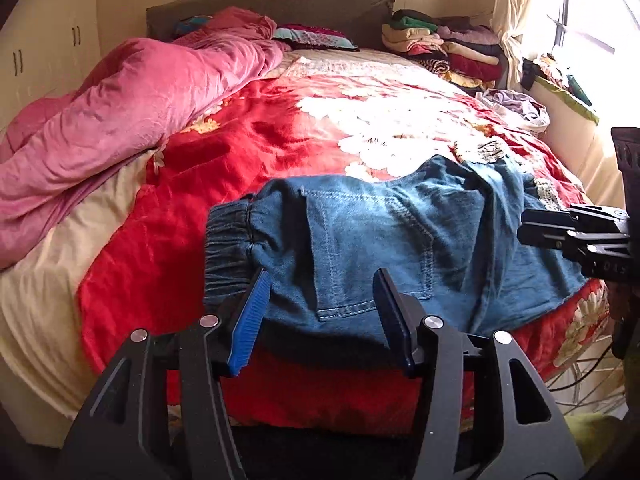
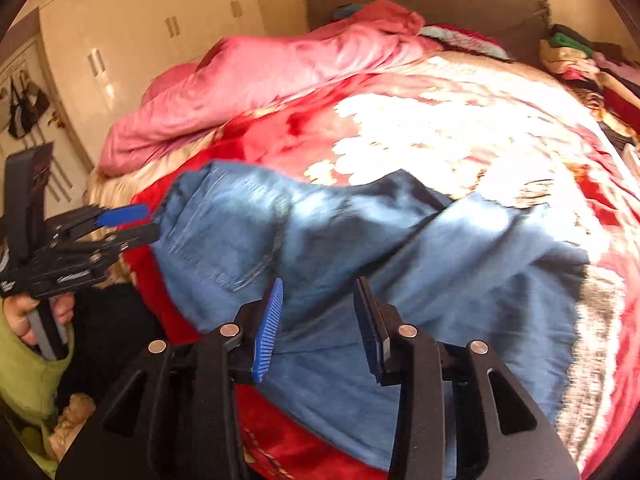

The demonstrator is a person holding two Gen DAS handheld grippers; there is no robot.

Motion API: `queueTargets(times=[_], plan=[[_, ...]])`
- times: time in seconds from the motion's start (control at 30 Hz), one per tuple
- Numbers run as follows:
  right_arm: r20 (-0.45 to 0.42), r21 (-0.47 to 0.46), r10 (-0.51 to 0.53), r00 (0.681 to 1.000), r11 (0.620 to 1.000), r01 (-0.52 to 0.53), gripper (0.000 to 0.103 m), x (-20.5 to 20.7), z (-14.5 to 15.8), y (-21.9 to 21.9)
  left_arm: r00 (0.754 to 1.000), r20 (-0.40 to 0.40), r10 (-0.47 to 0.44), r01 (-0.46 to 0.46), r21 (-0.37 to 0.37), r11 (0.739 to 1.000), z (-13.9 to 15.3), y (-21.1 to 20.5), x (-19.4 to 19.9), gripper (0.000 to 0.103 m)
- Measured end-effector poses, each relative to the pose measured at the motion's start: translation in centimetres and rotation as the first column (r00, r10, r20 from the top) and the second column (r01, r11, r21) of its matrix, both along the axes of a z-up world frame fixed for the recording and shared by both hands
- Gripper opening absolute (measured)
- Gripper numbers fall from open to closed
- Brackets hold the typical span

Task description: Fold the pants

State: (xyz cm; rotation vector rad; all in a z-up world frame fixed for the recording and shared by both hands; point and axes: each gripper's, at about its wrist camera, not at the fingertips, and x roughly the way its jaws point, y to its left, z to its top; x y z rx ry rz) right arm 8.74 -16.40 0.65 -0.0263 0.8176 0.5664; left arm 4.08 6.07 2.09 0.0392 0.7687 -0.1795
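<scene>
Bedroom scene: bed [image 1: 248,128] was covered by a red floral blanket [image 1: 224,148], with a crumpled pink duvet [image 1: 120,120] along its left side and a stack of folded clothes [image 1: 440,44] by the headboard near the window. Cream wardrobe doors [image 2: 132,40] stood on the left wall.

Blue denim pants [image 1: 400,240] lay bunched on the near edge of the bed, on top of the blanket, elastic cuff [image 1: 228,248] pointing left and a back pocket facing up.

Left hand-held gripper [image 1: 320,300] sat low over the near hem of the pants, jaws apart, blue pads not pressing the cloth; nothing held.

Right hand-held gripper [image 2: 318,320] hovered over the denim further right, jaws also parted and empty. Right wrist view was motion-blurred, so fabric detail there was unclear.

Person's hand [image 2: 40,316] in a green sleeve [image 2: 28,380] gripped the left tool's handle.
</scene>
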Motion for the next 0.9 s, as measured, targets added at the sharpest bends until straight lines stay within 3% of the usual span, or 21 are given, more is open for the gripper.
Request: queueTargets(times=[0.2,0.43,0.73,0.9], plan=[[0.055,0.006,-0.128,0.990,0.992,0.128,0.055,2.0,1.8,-3.8,0.998,0.022,-0.064,0.065,-0.031,0.997,1.9,-2.1,-0.4,0.058],[0.085,-0.011,-0.213,0.973,0.977,0.215,0.072,4.2,2.8,-6.4,0.985,-0.027,-0.168,0.167,-0.051,0.985,0.9,-6.5,1.1,0.067],[0.057,-0.026,-0.260,0.964,0.965,0.262,0.076,8.6,2.5,-7.6,0.946,-0.143,-0.292,0.274,-0.138,0.952,-2.5,-11.9,3.6,0.070],[0.048,-0.093,-0.261,0.964,0.960,0.265,0.076,11.5,1.7,-6.8,0.920,-0.207,-0.332,0.292,-0.203,0.935,-4.0,-13.3,4.8,0.070]])
